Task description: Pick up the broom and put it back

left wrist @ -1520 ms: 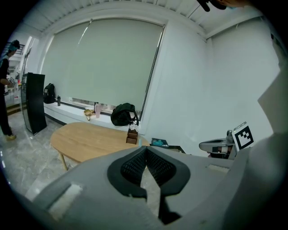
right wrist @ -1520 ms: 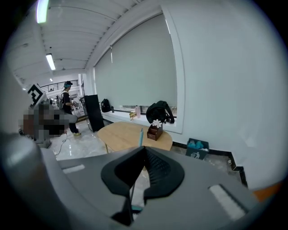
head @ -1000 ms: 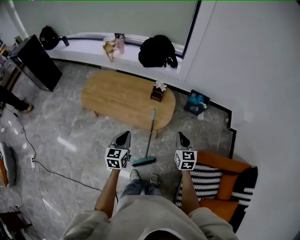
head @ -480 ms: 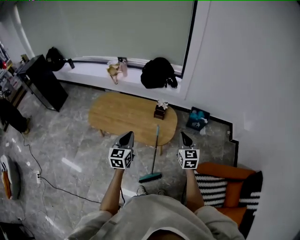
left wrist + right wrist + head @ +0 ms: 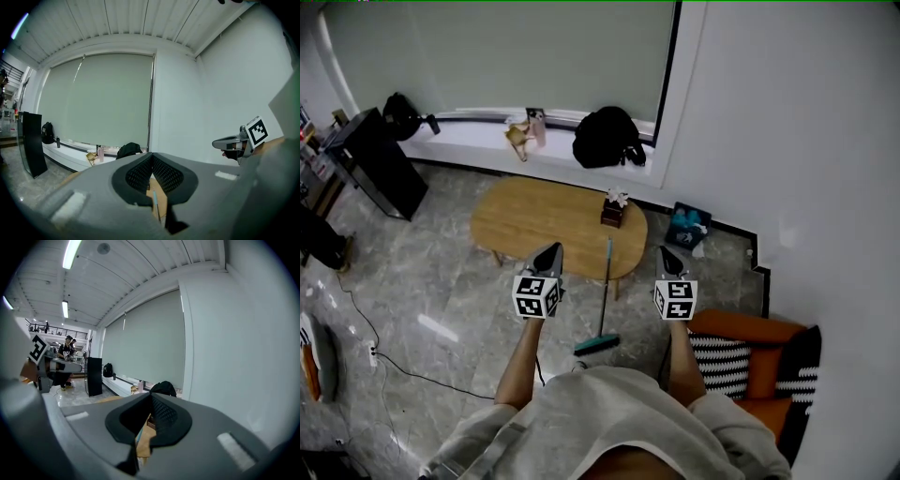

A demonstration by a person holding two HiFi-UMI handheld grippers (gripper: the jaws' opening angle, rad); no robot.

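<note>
Both grippers hang in the air in front of the person, well apart from each other, each pointing toward 12 o'clock. The left gripper [image 5: 550,249] has its jaws pressed together with nothing between them, and the right gripper [image 5: 667,253] is closed and empty in the same way. The broom [image 5: 605,292] stands between the two, touched by neither. Its teal head rests on the grey stone floor [image 5: 441,281] at the 6 o'clock end. Its thin handle runs up toward 12 o'clock, and the top seems, as far as the head view lets one judge, to lean against the near edge of the oval wooden table [image 5: 544,220]. At the table's 3 o'clock end sits a small dark box [image 5: 612,212] (something pale sticks out of its top). Beyond the table, at 12 o'clock, a black backpack [image 5: 607,138] lies on the white window ledge [image 5: 469,141]. An orange sofa [image 5: 745,330] with a striped cushion [image 5: 722,361] stands at the person's 4 o'clock, just beside the right arm.
</note>
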